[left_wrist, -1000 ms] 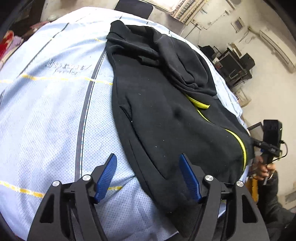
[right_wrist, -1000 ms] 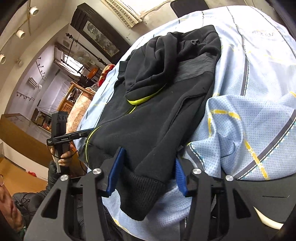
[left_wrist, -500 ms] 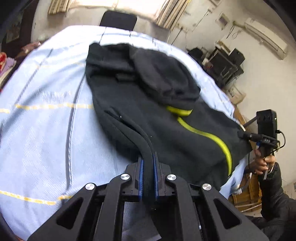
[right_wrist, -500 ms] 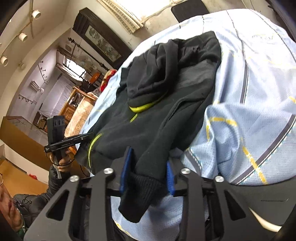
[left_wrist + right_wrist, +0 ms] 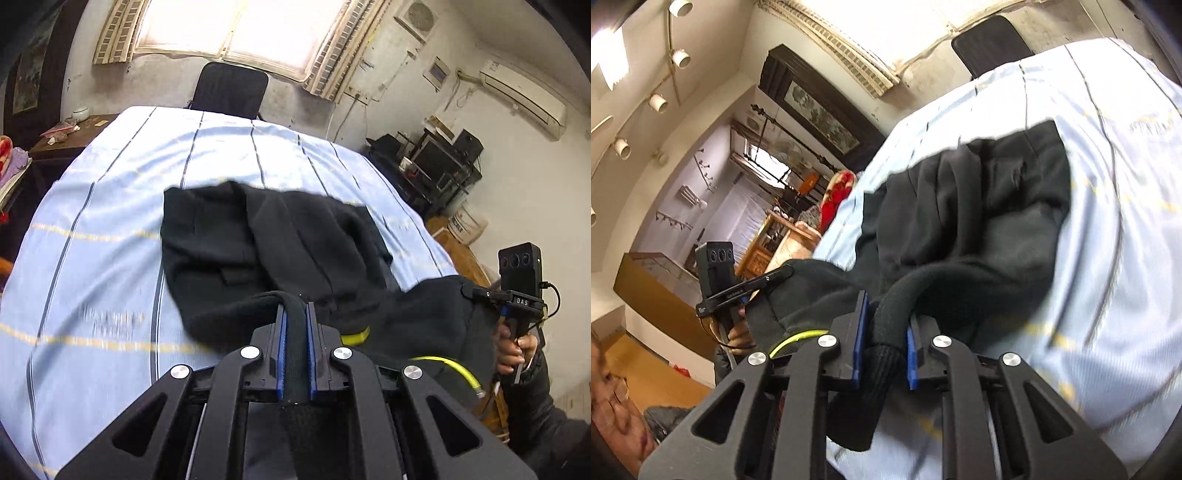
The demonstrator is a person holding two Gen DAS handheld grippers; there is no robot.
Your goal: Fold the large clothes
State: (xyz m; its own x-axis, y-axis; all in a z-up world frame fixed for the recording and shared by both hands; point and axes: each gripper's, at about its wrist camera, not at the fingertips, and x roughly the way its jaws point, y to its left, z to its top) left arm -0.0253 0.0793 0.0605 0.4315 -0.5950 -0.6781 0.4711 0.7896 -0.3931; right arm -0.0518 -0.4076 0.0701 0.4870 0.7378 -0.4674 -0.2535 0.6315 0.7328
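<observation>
A black hooded jacket (image 5: 258, 243) with a yellow zipper (image 5: 447, 360) lies on a light blue striped sheet (image 5: 110, 206). My left gripper (image 5: 294, 317) is shut on the jacket's hem and holds it lifted above the sheet. In the right wrist view, my right gripper (image 5: 884, 328) is shut on the ribbed hem of the same jacket (image 5: 990, 206), also raised. The near part of the jacket hangs between the two grippers; the hood and far part rest on the sheet (image 5: 1126, 184).
A black chair (image 5: 229, 88) stands past the sheet's far end under a bright window. A person's face (image 5: 613, 410) shows at lower left in the right wrist view. Shelves with equipment (image 5: 436, 162) stand at the right wall.
Both grippers shut on the jacket's hem, then lifted it up and forward. The near part of the jacket has risen off the sheet toward the far part.
</observation>
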